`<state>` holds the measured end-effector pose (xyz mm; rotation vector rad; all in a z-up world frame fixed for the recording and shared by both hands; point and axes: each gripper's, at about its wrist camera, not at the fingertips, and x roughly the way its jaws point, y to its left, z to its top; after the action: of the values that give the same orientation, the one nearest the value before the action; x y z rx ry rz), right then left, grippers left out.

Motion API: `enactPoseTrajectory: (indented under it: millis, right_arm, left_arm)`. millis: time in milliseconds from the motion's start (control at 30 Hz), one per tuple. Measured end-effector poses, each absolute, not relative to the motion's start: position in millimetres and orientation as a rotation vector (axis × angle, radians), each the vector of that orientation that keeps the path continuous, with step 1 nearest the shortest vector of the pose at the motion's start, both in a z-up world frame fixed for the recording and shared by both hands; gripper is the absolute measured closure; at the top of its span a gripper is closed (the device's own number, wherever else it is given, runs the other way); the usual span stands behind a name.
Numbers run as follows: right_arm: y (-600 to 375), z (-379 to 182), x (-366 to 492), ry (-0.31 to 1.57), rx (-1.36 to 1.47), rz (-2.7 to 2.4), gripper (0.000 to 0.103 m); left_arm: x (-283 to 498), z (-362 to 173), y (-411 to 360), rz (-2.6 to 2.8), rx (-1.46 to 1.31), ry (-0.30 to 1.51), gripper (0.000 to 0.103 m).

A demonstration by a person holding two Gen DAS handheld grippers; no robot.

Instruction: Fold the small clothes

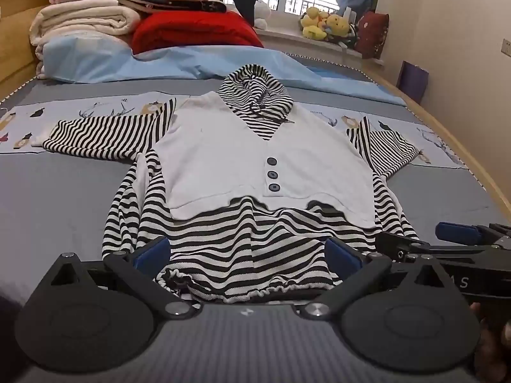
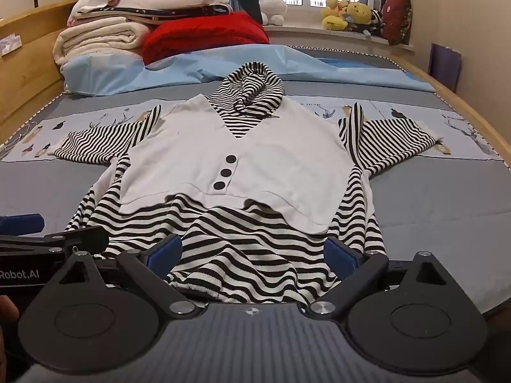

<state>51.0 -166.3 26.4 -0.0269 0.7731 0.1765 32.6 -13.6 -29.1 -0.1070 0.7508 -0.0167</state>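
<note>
The bed (image 1: pixel 57 191) is grey-sheeted, and the top (image 1: pixel 255 166), a small striped hooded thing with a white buttoned front, lies flat in its middle, sleeves spread, hem toward the person. Both tools hang just over that hem, side by side: the left gripper (image 1: pixel 249 252) and right gripper (image 2: pixel 252 252) gape wide, holding nothing. I'd pinch the hem corners evenly and keep the cloth taut. Beyond the hood, blankets (image 1: pixel 86 22) and a red quilt (image 1: pixel 194 32) sit well apart; nothing blocks the fold.
</note>
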Motion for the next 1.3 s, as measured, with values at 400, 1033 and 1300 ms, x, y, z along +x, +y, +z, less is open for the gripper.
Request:
enactPoseTrajectory:
  millis: [400,1033,1300]
  right_arm:
    - [-165.9,23.5,51.1,0.782,-0.035,0.179,0.012]
    - [-166.4,21.1,52.8,0.795,-0.03,0.173,0.012]
    - [-166.2,20.4,53.5,0.818,-0.027,0.171,0.012]
  left_arm:
    - [34.5,-30.8,-11.9,-0.012,-0.115,0.771,0.0]
    - [34.8,-32.9,-12.2,-0.009,-0.112,0.783,0.0]
    - [34.6,-33.1,-11.3,-0.007,-0.112,0.788,0.0]
